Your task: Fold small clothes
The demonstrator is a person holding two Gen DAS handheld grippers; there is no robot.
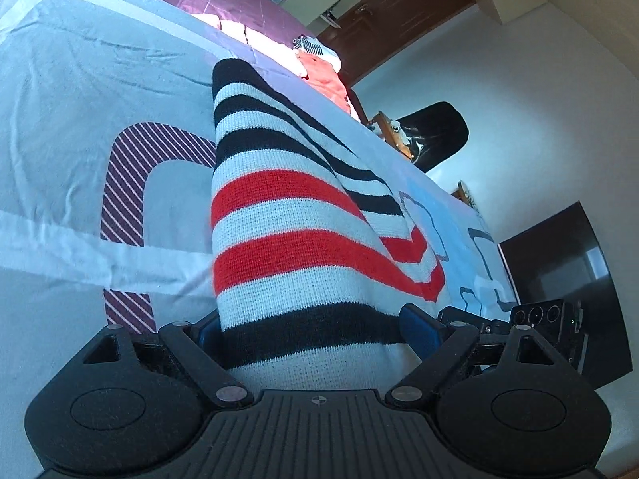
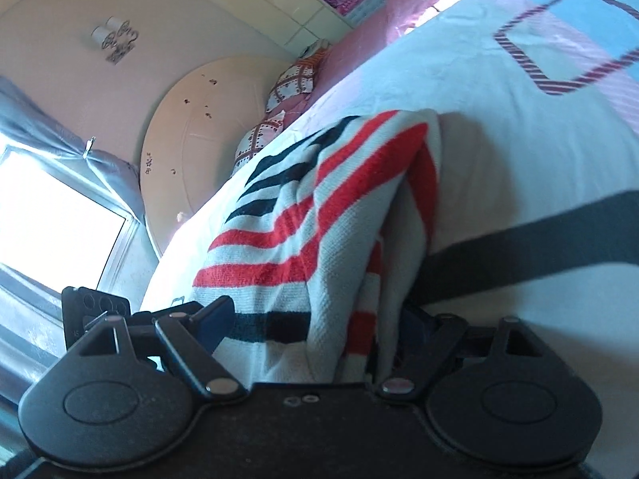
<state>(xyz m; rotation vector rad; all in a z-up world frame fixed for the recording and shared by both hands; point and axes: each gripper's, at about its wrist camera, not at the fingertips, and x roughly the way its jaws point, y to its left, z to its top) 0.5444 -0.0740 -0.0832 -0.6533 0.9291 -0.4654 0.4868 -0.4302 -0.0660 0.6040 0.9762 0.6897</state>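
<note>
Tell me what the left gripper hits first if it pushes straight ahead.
The striped knit garment: it already lies between the left gripper's open jaws and fills the line ahead. Beyond it, probably the bedsheet.

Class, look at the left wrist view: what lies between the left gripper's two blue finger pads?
The striped knit garment fills the gap of the left gripper; its black stripe runs between the blue pads. The left wrist view shows it, over the bedsheet.

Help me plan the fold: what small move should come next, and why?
Probably back both grippers off the striped knit garment. The left gripper and right gripper stand wide open around its near edge, unpinched, and it already lies doubled on the bedsheet.
</note>
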